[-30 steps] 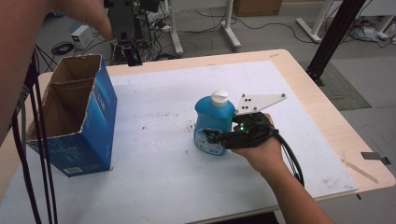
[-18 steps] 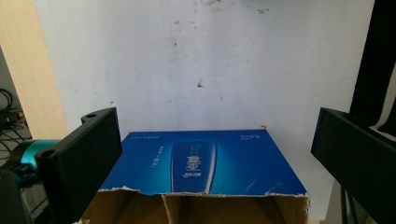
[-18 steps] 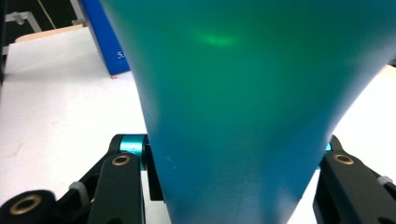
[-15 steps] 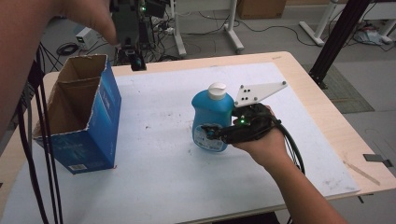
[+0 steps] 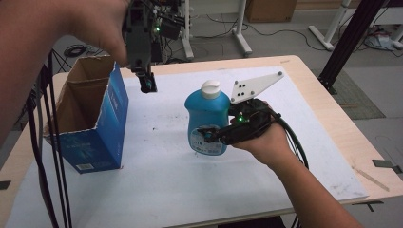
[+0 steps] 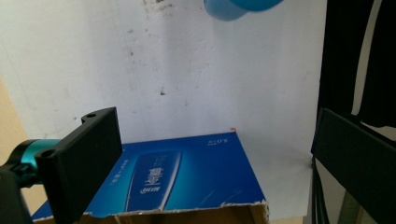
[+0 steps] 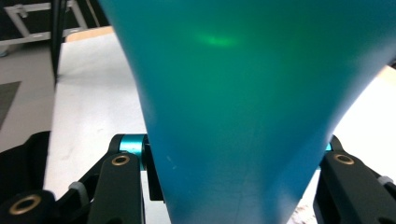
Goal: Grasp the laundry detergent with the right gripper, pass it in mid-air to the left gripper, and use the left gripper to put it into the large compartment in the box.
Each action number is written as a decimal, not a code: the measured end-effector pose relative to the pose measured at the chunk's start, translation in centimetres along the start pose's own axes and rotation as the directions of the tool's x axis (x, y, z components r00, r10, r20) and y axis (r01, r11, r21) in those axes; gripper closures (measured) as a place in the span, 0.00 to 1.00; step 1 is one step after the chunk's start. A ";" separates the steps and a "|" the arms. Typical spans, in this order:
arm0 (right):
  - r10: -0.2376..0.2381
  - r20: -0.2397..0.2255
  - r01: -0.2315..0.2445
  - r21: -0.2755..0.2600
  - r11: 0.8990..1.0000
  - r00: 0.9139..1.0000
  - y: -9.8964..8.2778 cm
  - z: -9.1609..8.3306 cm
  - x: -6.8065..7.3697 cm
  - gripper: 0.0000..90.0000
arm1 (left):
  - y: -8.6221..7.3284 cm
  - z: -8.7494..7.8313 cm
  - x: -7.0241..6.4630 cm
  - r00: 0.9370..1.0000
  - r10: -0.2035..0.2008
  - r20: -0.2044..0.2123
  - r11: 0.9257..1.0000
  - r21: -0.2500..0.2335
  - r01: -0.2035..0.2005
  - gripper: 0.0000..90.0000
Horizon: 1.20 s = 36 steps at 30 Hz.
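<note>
Because the right hand-held gripper (image 5: 216,135) reaches in from the near edge, we meet it first: its jaws are clamped on the lower body of the blue bottle (image 5: 207,118), one to each side, as the right gripper view shows with the blue wall (image 7: 243,102) pressed between the two black jaws. We judge the grip sits low so the white cap (image 5: 211,89) stays up and the bottle stays upright while it is carried. The bottle hangs above the white surface (image 5: 157,180), near its middle, and looks clear of it rather than standing on it.

Farther left, the open blue cardboard box (image 5: 90,123) stands upright near the surface's left edge, its torn flaps spread so the mouth faces up; we take it as the place the bottle is meant to go. The bottle and box are well apart.

Farther back, the left hand-held gripper (image 5: 146,84) hangs point-down above the surface just beside the box's far right corner. Its own view looks down past the box's blue printed side (image 6: 177,177), and its jaws stand wide apart with nothing between them. We read it as poised to steady the box while the bottle comes across.
</note>
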State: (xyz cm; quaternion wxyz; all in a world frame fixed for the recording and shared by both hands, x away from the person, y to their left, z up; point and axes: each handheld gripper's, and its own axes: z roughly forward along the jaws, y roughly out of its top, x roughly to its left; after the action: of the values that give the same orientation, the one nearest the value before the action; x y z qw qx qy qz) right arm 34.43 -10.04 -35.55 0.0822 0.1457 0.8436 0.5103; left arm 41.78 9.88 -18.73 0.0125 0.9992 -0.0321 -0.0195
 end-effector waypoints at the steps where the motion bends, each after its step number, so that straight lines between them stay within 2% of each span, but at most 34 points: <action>1: -0.002 -0.008 0.002 0.000 1.000 1.000 0.1 0.1 0.1 0.52 | 0.1 0.1 -0.2 1.000 0.006 0.004 1.000 -0.001 -0.006 0.02; 10: -0.017 -0.084 0.017 0.004 1.000 0.996 1.5 1.1 1.1 0.52 | 1.6 1.5 -2.5 0.999 0.046 0.023 0.999 -0.005 -0.046 0.02; 17: -0.028 -0.126 0.028 -0.004 1.000 0.992 2.8 1.8 1.6 0.53 | 2.3 1.6 -3.6 0.997 0.053 0.050 0.998 -0.027 -0.051 0.02; 21: -0.039 -0.137 0.039 -0.004 0.999 0.990 3.3 2.1 1.8 0.53 | 2.7 1.8 -4.2 0.997 0.053 0.057 0.998 -0.019 -0.052 0.02; 28: -0.045 -0.159 0.045 -0.005 0.999 0.986 3.9 2.6 1.9 0.53 | 2.8 2.3 -4.5 0.997 0.031 0.072 0.999 -0.027 -0.029 0.02; 36: -0.038 -0.176 0.038 -0.004 0.999 0.984 4.1 3.0 1.9 0.53 | 3.3 2.8 -4.6 0.997 0.031 0.071 0.999 -0.028 -0.029 0.02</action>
State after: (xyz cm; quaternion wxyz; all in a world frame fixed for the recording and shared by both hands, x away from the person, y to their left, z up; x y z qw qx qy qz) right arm 34.12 -5.16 -33.31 0.0172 0.0841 0.8500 0.5198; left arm 36.85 6.86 -21.30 0.0250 0.9970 -0.0475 -0.0553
